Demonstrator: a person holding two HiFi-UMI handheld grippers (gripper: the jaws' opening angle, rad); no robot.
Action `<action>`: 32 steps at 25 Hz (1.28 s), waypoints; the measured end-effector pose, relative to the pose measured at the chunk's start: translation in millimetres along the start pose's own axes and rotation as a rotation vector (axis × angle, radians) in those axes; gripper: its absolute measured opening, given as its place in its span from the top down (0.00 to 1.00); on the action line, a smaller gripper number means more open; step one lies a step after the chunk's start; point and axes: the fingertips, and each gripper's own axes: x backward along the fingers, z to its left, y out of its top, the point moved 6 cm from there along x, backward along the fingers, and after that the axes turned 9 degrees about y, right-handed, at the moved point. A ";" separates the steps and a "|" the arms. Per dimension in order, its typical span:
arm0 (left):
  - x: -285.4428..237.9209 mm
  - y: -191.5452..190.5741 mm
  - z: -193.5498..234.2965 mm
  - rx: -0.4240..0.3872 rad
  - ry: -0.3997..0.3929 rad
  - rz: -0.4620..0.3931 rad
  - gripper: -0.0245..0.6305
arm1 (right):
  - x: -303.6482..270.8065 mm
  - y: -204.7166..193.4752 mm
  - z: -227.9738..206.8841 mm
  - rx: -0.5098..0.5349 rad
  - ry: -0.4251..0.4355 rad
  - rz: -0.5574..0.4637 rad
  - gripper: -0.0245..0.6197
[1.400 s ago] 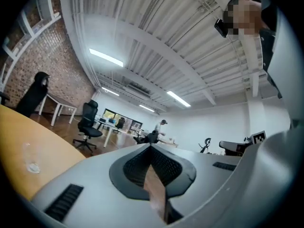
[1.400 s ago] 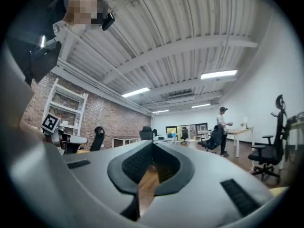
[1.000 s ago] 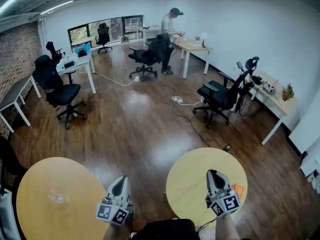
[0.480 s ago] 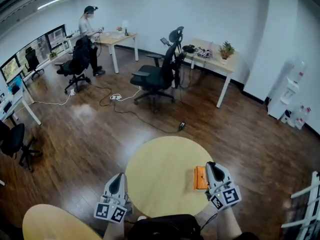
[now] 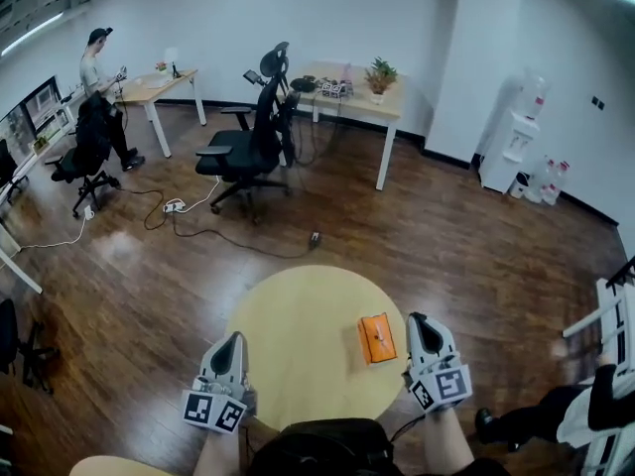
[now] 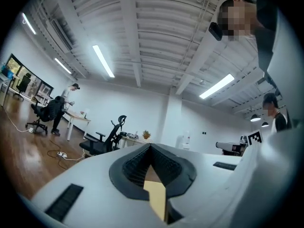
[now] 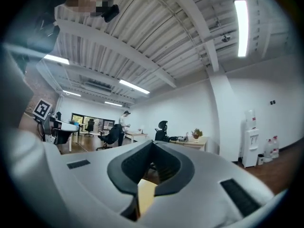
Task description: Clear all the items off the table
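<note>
While the orange packet [image 5: 376,337] lies on the round worktop [image 5: 298,330], our left gripper [image 5: 233,342] and right gripper [image 5: 420,322] keep jaws closed on nothing, so we judge clearing not yet begun.

Round table [image 5: 296,330], pale yellow top, standing on dark wooden floor [image 5: 466,256]: carries one flat orange rectangular packet [image 5: 376,337], lying toward the top's right side, near the rim.
</note>
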 end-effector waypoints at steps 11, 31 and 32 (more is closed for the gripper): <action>-12.8 -39.8 5.8 0.053 -0.026 0.157 0.97 | -3.8 -48.3 -10.0 -0.077 -0.079 0.184 0.53; -33.5 -136.3 2.0 0.132 -0.047 0.437 0.97 | -49.2 -269.4 -22.4 -0.344 -0.146 0.959 0.07; -32.5 -138.2 2.0 0.129 -0.051 0.447 0.97 | -47.6 -278.7 -19.6 -0.346 -0.136 0.994 0.07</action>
